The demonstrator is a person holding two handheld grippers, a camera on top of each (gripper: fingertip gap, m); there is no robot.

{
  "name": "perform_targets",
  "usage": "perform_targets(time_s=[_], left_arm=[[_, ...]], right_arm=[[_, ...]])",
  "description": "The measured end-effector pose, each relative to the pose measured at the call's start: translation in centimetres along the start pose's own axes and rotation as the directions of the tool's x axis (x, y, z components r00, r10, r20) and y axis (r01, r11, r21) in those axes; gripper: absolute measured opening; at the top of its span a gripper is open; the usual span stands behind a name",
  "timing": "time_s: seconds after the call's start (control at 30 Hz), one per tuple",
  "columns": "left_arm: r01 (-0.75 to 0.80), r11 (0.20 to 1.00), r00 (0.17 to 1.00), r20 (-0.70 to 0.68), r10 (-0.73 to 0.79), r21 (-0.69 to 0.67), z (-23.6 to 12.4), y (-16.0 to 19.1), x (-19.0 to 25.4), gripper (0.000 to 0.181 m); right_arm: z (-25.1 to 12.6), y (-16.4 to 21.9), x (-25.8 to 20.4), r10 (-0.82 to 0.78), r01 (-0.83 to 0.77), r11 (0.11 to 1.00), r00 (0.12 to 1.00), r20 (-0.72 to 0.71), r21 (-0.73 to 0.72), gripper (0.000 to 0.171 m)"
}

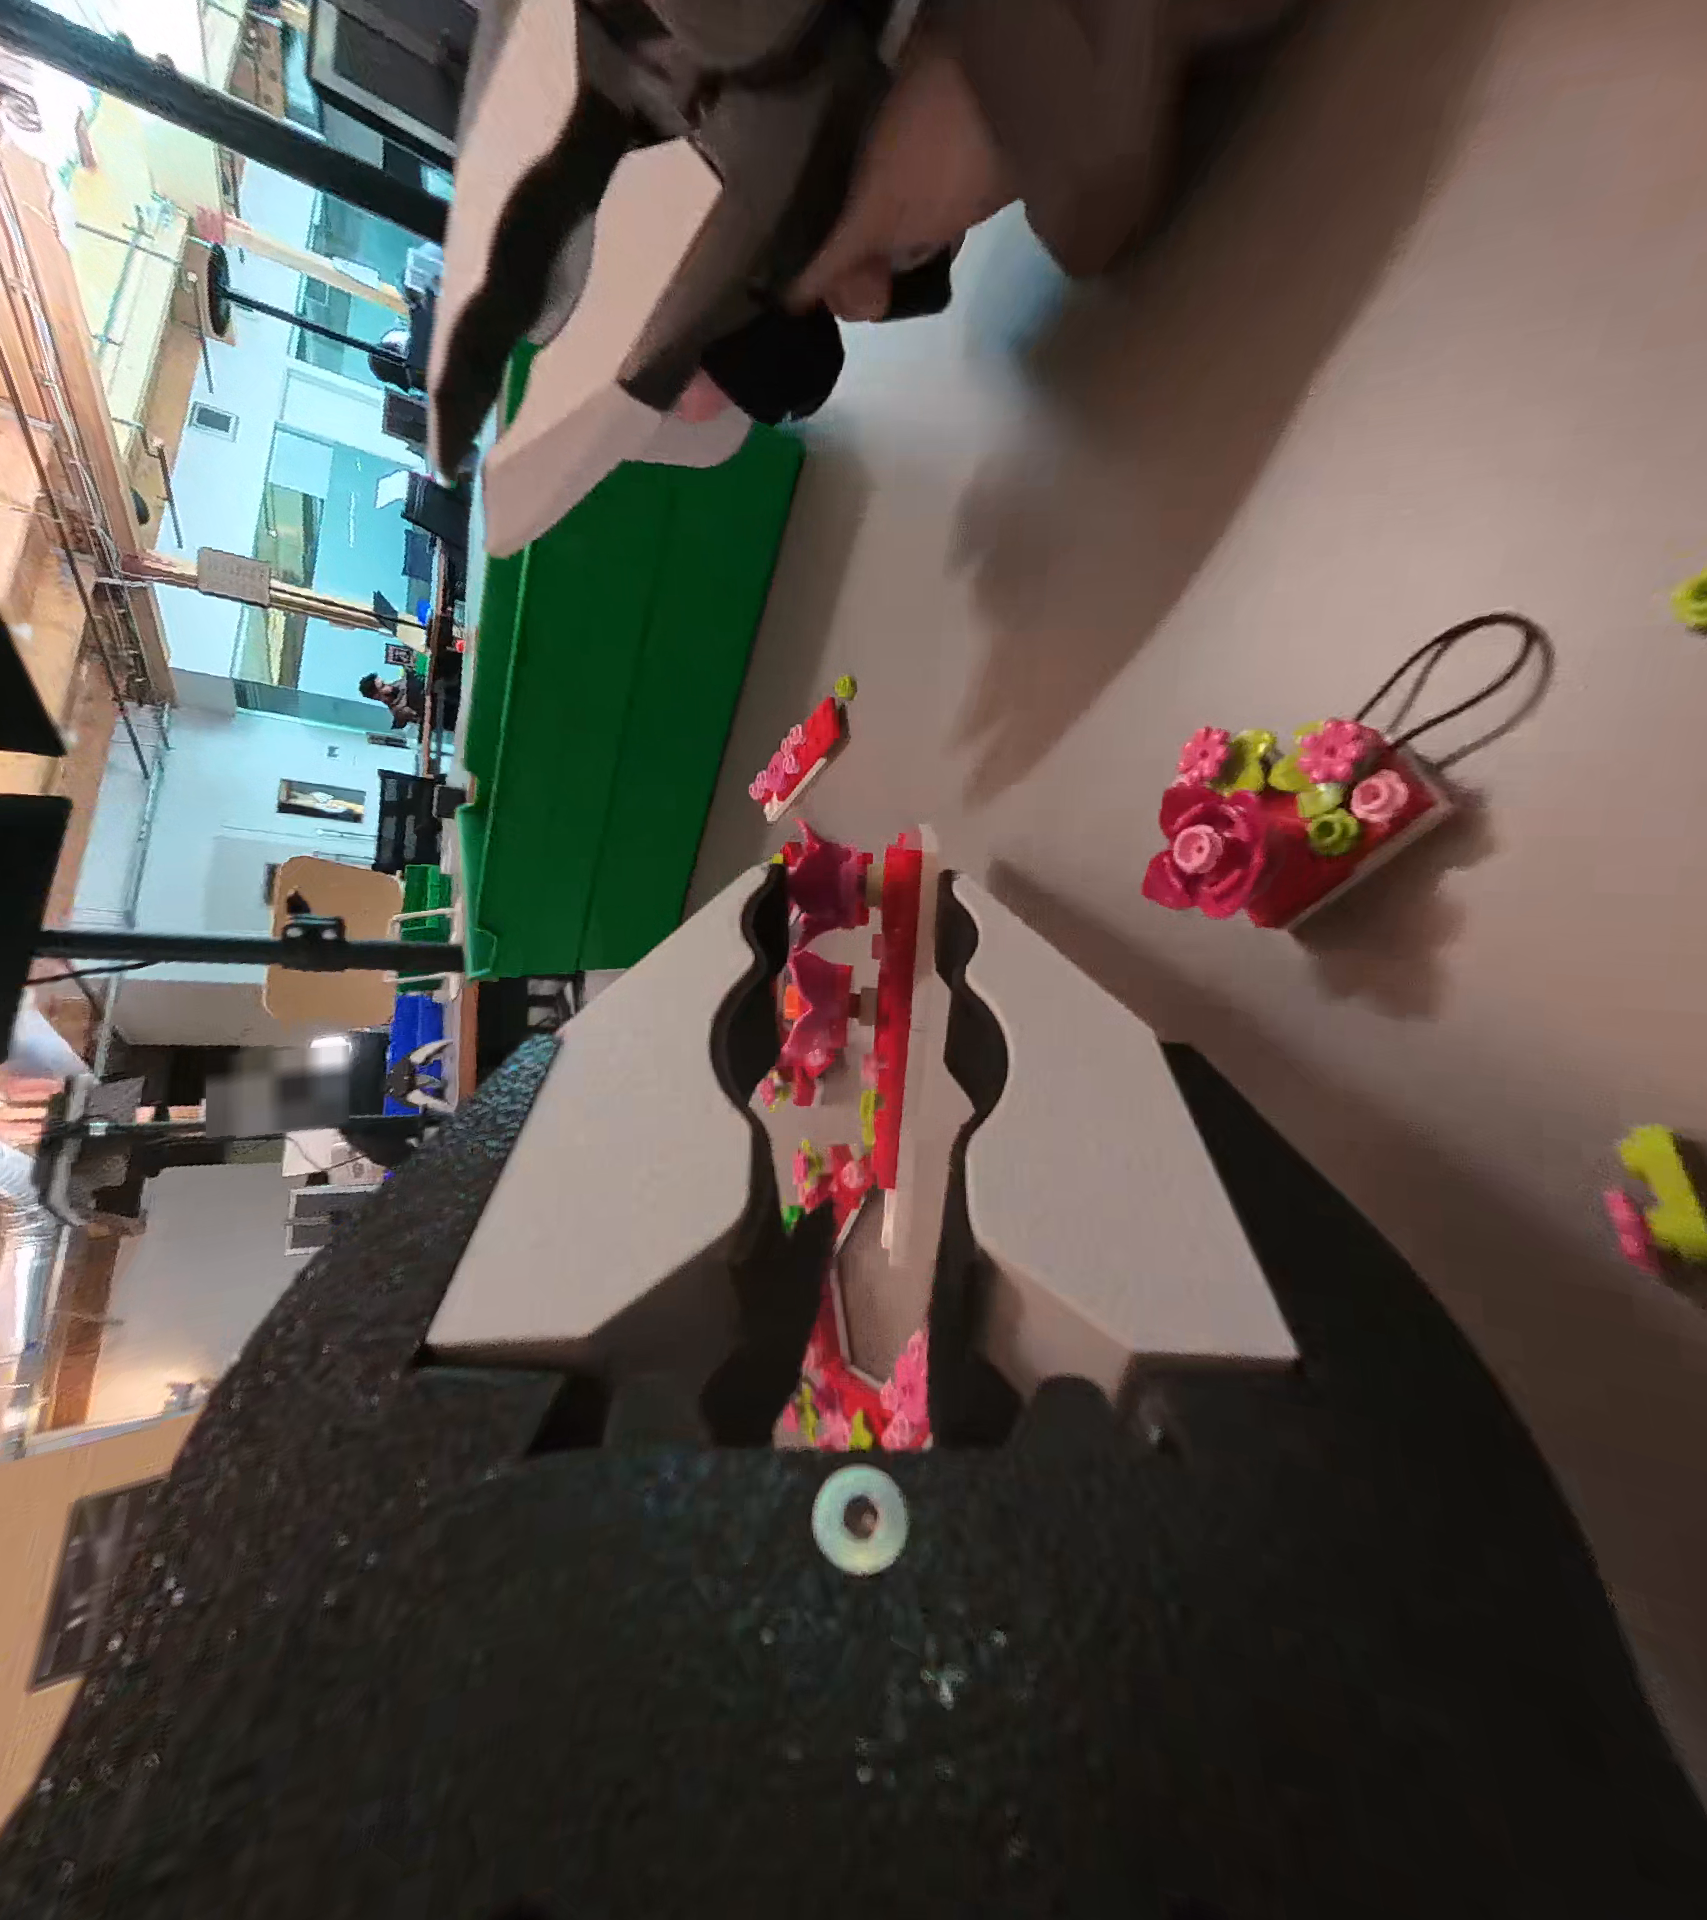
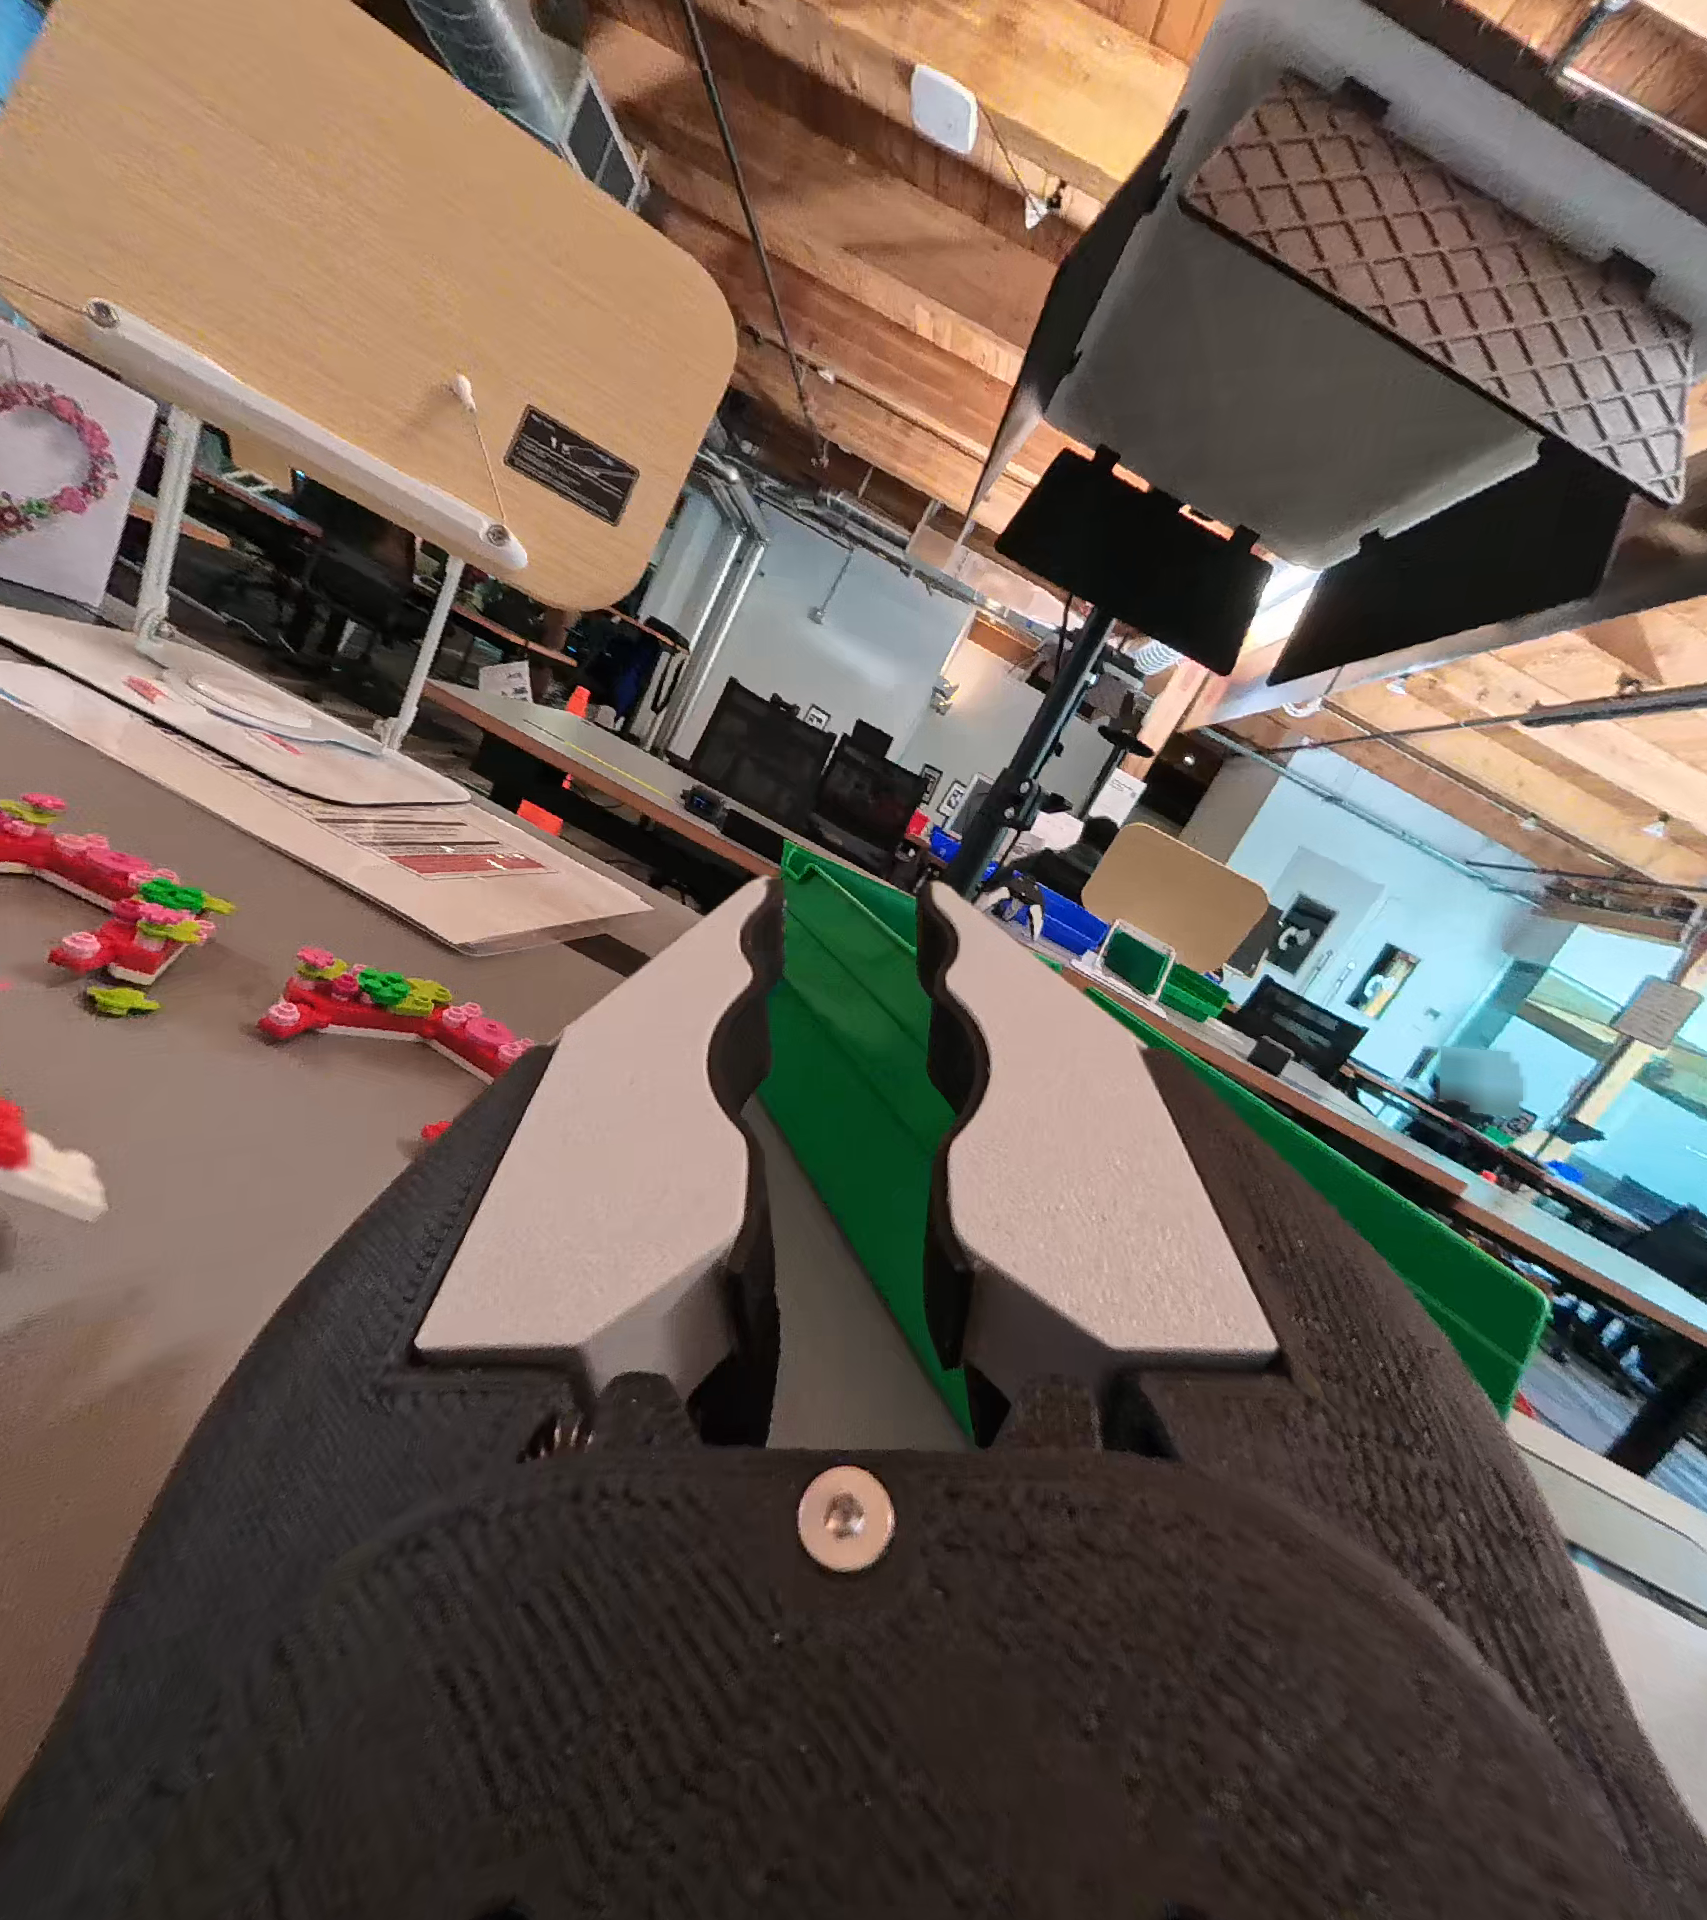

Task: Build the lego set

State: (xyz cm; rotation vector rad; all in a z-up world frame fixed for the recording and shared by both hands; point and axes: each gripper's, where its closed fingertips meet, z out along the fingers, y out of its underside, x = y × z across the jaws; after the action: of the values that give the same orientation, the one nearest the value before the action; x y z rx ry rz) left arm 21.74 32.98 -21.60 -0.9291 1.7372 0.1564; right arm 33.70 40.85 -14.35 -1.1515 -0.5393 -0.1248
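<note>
The left hand-held gripper [image 1: 859, 894] is clamped on a red flowered lego segment [image 1: 896, 997] whose long axis runs along its fingers, while the right hand-held gripper [image 2: 849, 904], jaws apart and empty, hovers above the counter [image 2: 205, 1195], loose segments [image 2: 392, 1003] lying to its left.

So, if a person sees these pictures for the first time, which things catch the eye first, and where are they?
In the left wrist view, the left gripper is shut on a red flowered lego section, right in the centre. To its right on the grey table lies a red block with pink roses and a dark cord loop. In the right wrist view, the right gripper is open and empty, and a green tray shows between its fingers.
</note>
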Motion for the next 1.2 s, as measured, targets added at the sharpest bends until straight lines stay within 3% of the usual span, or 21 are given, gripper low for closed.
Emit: perform_targets(time_s=[0.33,0.43,0.57,0.7,0.8,0.87,0.93,1.0,1.1,1.2], left_arm=[[0.278,0.954,0.957,-0.059,-0.286,-0.115,3.4,0.1,-0.2,0.027],[0.378,0.916,0.91,-0.128,-0.394,-0.132,3.6,-0.7,0.6,0.041],[0.504,0.851,0.83,-0.19,-0.525,-0.148,3.8,-1.4,0.7,0.045],[0.658,0.75,0.737,-0.143,-0.66,-0.072,2.2,-1.3,-3.1,0.052],[0.784,0.608,0.615,-0.021,-0.788,0.124,-2.4,0.0,-8.4,0.055],[0.809,0.511,0.511,0.083,-0.856,0.291,-7.1,2.0,-11.2,0.062],[0.767,0.467,0.415,0.214,-0.884,0.441,-13.1,4.6,-12.9,0.064],[0.681,0.499,0.333,0.38,-0.863,0.537,-19.8,7.2,-13.3,0.066],[0.545,0.608,0.22,0.601,-0.768,0.577,-29.0,9.9,-12.1,0.066],[0.49,0.677,0.19,0.691,-0.697,0.548,-33.7,11.0,-9.5,0.066]], right_arm=[[0.2,-0.3,-0.6,0.017,-0.018,0.999,0.999,0.037,0.028,0.023],[0.2,-0.3,-0.1,0.04,-0.041,0.999,0.999,0.02,0.029,0.023],[0.1,-0.2,0.4,0.061,-0.061,0.998,0.998,0.001,0.033,0.023],[-0.3,-0.3,1.3,0.094,-0.093,0.995,0.995,-0.028,0.044,0.023],[-0.6,-0.3,1.9,0.11,-0.108,0.993,0.993,-0.051,0.05,0.024],[-0.6,-0.2,2.0,0.102,-0.099,0.994,0.993,-0.061,0.048,0.024],[-0.7,-0.2,2.2,0.09,-0.087,0.995,0.993,-0.071,0.044,0.024],[-0.8,-0.2,2.5,0.08,-0.076,0.996,0.992,-0.094,0.039,0.025],[-1.2,-0.1,3.3,0.069,-0.066,0.998,0.986,-0.151,0.023,0.026],[-1.8,-0.1,3.7,0.027,-0.028,1.0,0.979,-0.2,-0.003,0.026]])
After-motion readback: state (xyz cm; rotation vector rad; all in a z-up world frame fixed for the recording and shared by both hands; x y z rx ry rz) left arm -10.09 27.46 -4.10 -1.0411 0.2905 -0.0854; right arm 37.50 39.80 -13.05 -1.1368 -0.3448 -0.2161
